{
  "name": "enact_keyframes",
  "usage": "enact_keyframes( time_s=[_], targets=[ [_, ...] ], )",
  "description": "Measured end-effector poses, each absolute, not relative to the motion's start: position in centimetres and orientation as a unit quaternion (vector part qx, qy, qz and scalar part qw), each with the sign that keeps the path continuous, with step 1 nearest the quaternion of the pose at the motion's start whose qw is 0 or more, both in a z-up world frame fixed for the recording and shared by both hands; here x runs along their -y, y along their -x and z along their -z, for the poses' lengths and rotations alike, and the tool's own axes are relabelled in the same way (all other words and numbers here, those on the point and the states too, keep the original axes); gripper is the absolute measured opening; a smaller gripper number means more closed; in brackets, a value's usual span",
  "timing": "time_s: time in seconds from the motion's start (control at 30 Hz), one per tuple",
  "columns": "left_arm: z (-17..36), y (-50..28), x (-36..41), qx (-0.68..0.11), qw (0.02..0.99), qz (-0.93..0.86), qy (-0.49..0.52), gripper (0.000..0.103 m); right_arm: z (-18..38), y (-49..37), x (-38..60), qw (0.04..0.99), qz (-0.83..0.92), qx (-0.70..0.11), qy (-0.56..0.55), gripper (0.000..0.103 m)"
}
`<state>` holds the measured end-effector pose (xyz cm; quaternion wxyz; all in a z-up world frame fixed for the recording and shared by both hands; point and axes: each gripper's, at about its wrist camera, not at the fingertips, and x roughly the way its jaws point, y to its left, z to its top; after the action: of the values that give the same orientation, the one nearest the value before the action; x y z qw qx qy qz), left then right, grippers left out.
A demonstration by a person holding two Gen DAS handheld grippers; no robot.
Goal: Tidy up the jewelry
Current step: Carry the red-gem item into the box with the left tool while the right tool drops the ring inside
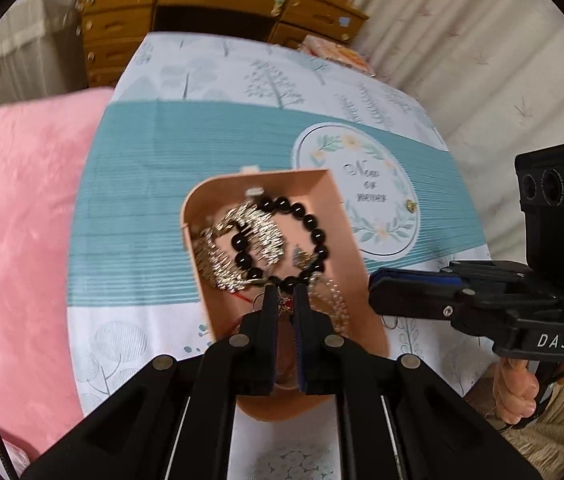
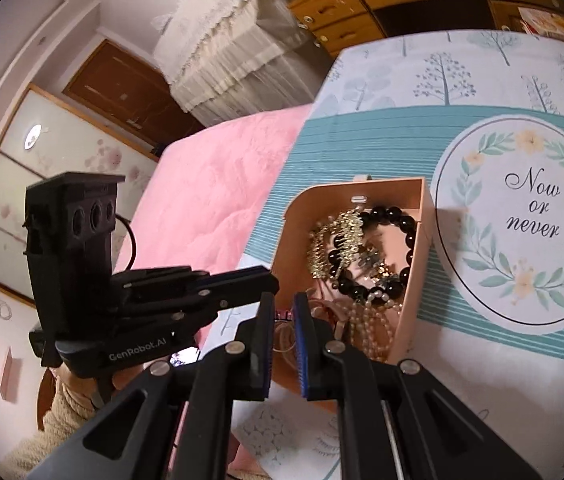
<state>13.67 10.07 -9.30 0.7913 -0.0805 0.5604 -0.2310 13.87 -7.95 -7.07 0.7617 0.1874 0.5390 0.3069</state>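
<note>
Peach tray point(image 1: 334, 196) partly hidden behind both closed tools, left point(image 1: 284, 300) and right point(image 2: 284, 308); neither visibly grips anything.

Even soft light, fisheye-bent edges, perhaps slight motion blur

A: What sits under the left hand-held gripper point(image 1: 285, 300)?
B: A pink jewelry box point(image 1: 324, 184) on the tree-print bedspread point(image 1: 142, 184), holding a black bead bracelet point(image 1: 314, 232), gold chains point(image 1: 222, 248) and a pearl strand point(image 1: 336, 300).
A: And its jaws?
B: Nearly together, a small red charm point(image 1: 288, 303) showing between them.
A: The right hand-held gripper point(image 1: 378, 290)?
B: Beside the box, jaws together.
</note>
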Motion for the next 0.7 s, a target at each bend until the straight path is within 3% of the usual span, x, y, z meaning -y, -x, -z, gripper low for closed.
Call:
enact_keyframes(
  time_s=[0.3, 0.47, 0.7],
  targets=[
    [11.4, -14.8, -10.6, -0.573, 0.784, 0.221, 0.094, 0.005, 8.5, -15.1, 6.6, 0.766, -0.265, -0.559, -0.174, 0.01],
    [10.9, -14.2, -10.2, -0.556, 0.8, 0.212, 0.077, 0.021, 8.8, -15.2, 6.5, 0.766, -0.265, -0.56, -0.173, 0.011],
    [9.7, -12.7, -9.6, -0.523, 0.826, 0.196, 0.073, 0.023, 7.8, -13.6, 6.9, 0.786, -0.264, -0.537, -0.152, 0.011]
  ],
)
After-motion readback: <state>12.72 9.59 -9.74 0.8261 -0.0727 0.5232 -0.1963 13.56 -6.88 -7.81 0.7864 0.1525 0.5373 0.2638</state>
